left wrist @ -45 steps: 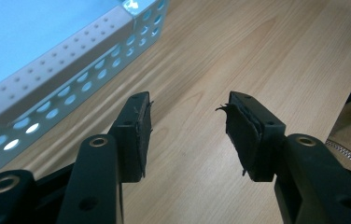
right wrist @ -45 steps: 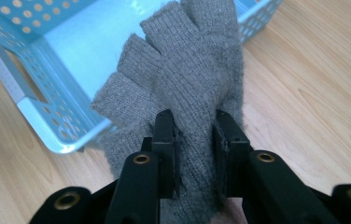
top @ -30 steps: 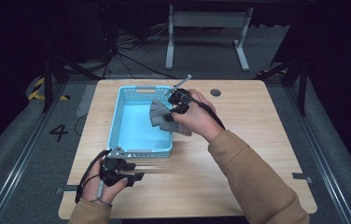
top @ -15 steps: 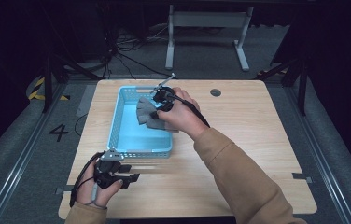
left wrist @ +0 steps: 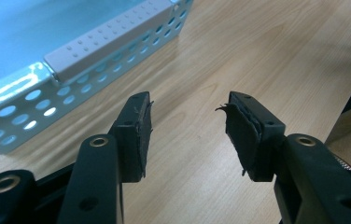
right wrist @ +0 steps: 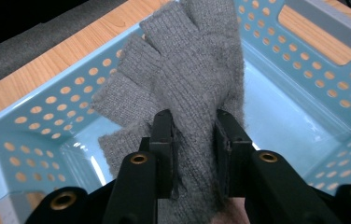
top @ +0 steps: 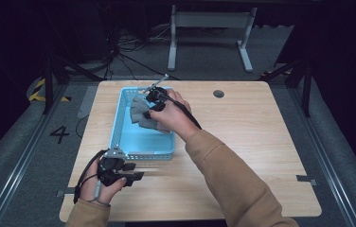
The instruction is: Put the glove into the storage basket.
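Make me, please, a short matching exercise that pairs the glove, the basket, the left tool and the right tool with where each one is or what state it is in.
Things:
1. grey knitted glove
2. light blue basket
3. left tool
4. right tool

Places or states:
A. open above the bare wooden table, beside the basket's near end
B. shut on the glove, over the basket
C. standing on the table, with rows of holes in its walls
D. hanging between two black jaws above the basket's floor

Pairs: 1-D, 2-C, 3-A, 4-B
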`<state>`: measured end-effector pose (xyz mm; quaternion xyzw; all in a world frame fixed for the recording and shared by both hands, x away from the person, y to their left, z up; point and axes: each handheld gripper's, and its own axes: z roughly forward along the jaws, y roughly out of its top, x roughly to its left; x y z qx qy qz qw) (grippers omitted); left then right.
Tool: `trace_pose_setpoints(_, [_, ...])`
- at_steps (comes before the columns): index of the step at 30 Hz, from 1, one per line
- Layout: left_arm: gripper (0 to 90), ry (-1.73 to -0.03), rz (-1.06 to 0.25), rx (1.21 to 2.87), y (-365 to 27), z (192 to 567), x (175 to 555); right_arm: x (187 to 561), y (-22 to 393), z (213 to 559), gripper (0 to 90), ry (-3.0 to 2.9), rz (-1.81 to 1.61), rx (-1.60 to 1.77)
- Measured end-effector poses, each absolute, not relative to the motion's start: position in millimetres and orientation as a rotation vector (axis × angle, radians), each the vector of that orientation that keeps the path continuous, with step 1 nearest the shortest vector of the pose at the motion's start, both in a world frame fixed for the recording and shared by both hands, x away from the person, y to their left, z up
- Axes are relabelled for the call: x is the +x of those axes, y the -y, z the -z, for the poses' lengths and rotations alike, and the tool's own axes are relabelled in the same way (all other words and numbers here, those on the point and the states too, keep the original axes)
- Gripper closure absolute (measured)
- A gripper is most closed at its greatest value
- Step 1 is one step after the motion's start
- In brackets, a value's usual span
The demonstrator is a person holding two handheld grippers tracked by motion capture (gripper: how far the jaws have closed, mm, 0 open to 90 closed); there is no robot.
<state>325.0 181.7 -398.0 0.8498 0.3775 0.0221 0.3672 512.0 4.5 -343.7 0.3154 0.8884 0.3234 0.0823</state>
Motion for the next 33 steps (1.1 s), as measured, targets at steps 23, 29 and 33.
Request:
trace_pose_setpoints(23, [51.2, -0.963, -0.047, 2.185, -179.4, 399.5, 330.6, 531.7, -10.9, 393.2, 69.1, -2.644, -0.852, 1.087])
trace_pose_setpoints(29, [51.2, -0.963, -0.044, 2.183, -179.9, 399.7, 330.5, 531.6, -15.1, 399.6, 68.8, -2.651, -0.804, 1.091])
trace_pose_setpoints(33, [51.2, -0.963, -0.045, 2.179, -180.8, 399.3, 330.6, 532.6, -17.3, 402.5, 67.4, -2.653, -0.786, 1.096])
